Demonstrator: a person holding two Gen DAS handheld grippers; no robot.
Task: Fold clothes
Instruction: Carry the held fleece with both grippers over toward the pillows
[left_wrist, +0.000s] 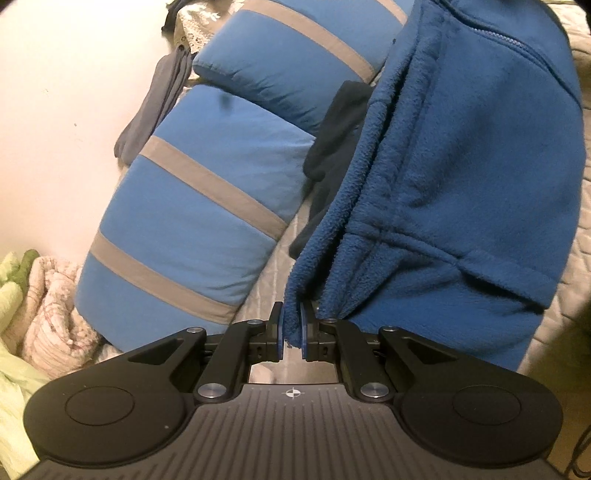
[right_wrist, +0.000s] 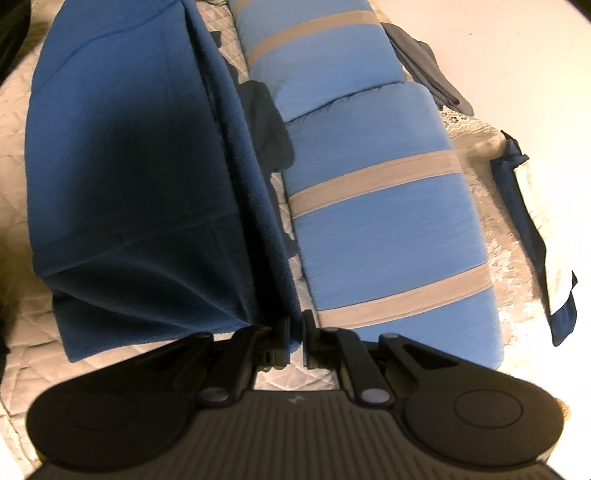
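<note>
A blue fleece jacket (left_wrist: 461, 177) with a zip hangs lifted over a quilted bed, filling the right of the left wrist view. My left gripper (left_wrist: 292, 325) is shut on one bunched edge of it. In the right wrist view the same fleece jacket (right_wrist: 122, 177) drapes at the left, in shadow, and my right gripper (right_wrist: 295, 330) is shut on another edge, with a thin fold of cloth between the pads. The fabric stretches away from both grippers toward the bed.
A rolled blue duvet with grey stripes (left_wrist: 207, 206) (right_wrist: 388, 221) lies along the bed beside the jacket. A dark garment (left_wrist: 336, 136) sits between them. Grey cloth (left_wrist: 155, 107) hangs near the wall, a pink-white blanket (left_wrist: 51, 306) lies left, and a navy-edged bag (right_wrist: 532, 236) lies right.
</note>
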